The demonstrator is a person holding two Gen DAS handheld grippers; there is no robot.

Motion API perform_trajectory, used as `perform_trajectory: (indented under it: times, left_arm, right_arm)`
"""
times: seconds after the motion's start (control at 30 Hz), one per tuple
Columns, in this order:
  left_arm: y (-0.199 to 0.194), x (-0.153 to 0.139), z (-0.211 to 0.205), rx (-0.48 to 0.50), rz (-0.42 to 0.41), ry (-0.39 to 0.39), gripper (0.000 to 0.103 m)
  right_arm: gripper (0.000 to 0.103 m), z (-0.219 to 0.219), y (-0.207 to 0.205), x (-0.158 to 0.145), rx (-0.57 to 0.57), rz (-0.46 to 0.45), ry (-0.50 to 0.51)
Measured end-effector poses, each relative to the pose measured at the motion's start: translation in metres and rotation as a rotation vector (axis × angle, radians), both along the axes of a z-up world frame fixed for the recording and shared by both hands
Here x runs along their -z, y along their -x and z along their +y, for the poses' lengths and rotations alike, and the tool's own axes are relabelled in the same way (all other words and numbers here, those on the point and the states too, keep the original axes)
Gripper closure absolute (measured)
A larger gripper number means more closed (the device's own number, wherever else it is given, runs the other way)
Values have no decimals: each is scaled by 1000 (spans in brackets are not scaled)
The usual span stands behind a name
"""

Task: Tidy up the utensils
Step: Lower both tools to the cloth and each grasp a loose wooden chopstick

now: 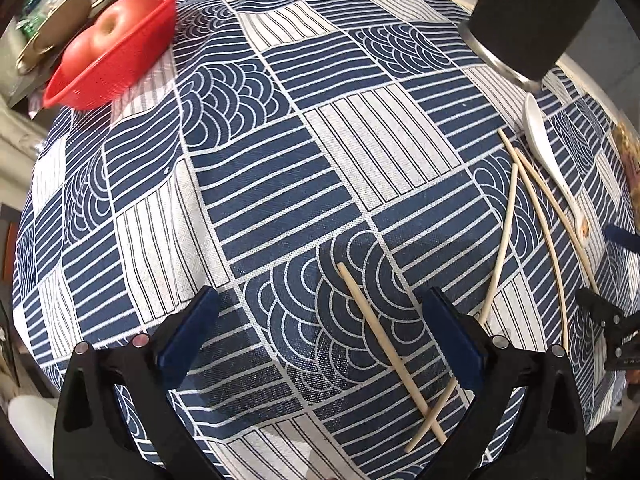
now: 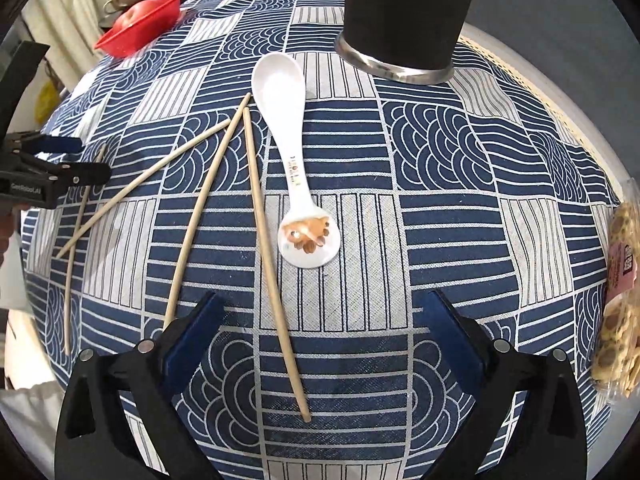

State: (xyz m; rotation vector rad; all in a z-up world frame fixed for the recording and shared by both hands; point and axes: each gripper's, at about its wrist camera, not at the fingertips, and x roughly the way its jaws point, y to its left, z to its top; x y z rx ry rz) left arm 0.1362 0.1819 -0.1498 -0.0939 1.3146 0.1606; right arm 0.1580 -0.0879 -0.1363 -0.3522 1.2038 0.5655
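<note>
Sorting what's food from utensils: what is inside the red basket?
A red apple sits in the red basket. Anything beneath the apple is hidden by it and the basket wall.

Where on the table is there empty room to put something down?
The widest bare tablecloth lies between the red basket and the loose chopsticks. Another free patch is right of the white spoon, before the snack bag. It is crowded around the spoon, the chopsticks and the black holder.
</note>
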Motion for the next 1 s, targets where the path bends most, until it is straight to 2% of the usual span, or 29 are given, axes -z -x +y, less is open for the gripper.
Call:
perform_trajectory:
  times: [0.33, 0.43, 0.47, 0.5, 0.53, 0.57, 0.6, 0.63, 0.67, 0.7, 0.73, 0.83, 1.0]
  left_arm:
    - [11, 7, -3, -85, 46, 4, 4]
    - [22, 10, -3, -80, 48, 6, 6]
    - [23, 9, -3, -80, 47, 5, 10]
    - [25, 7, 0, -84, 49, 7, 15]
    - [28, 4, 1, -87, 48, 7, 27]
    - [30, 1, 5, -89, 51, 9, 40]
    - [30, 0, 7, -92, 60, 13, 46]
    - [31, -2, 8, -100, 68, 17, 61]
    - [32, -3, 12, -109, 75, 24, 85]
    - [33, -3, 17, -115, 95, 44, 94]
    - [35, -2, 22, -122, 104, 74, 97]
    - [37, 1, 36, -128, 116, 128, 98]
    - [33, -1, 59, -126, 123, 125, 103]
  right_arm:
    - [6, 3, -8, 0, 38, 35, 30]
    - [8, 10, -10, 0, 47, 59, 55]
    - [9, 12, -9, -1, 45, 65, 58]
    - [17, 13, -8, -4, 48, 67, 57]
    - [26, 14, -7, -9, 53, 64, 54]
    - [49, 16, -5, -12, 59, 65, 53]
    - [75, 16, -5, -12, 59, 65, 53]
    - [90, 20, -4, -15, 68, 81, 57]
    - [96, 22, -3, -16, 79, 83, 71]
    - [97, 23, -1, -16, 81, 79, 79]
    - [97, 24, 1, -15, 82, 78, 82]
    - [98, 20, 5, -15, 104, 170, -17]
    - [98, -6, 9, -22, 181, 227, -148]
